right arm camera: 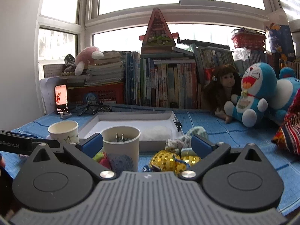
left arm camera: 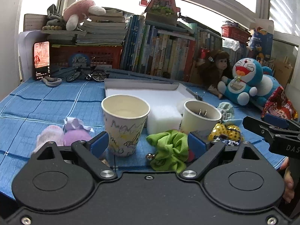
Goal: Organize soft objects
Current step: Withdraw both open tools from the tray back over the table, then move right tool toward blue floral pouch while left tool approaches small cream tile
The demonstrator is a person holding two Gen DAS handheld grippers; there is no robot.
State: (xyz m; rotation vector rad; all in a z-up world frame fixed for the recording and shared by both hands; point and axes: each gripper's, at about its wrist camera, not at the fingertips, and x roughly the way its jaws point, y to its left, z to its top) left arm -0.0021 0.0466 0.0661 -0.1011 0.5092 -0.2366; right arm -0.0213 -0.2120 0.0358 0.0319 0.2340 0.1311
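Both hand-held grippers, left and right, are wide apart, holding nothing; green scrunchie lies near, right of scribbled cup.

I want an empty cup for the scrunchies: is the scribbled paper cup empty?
Apparently empty. The left wrist view looks into the upright scribbled cup and shows only bare pale wall; its very bottom is hidden.

Ribbed green cloth scrunchie, matt paper cup, seemingly sequinned gold pouch.
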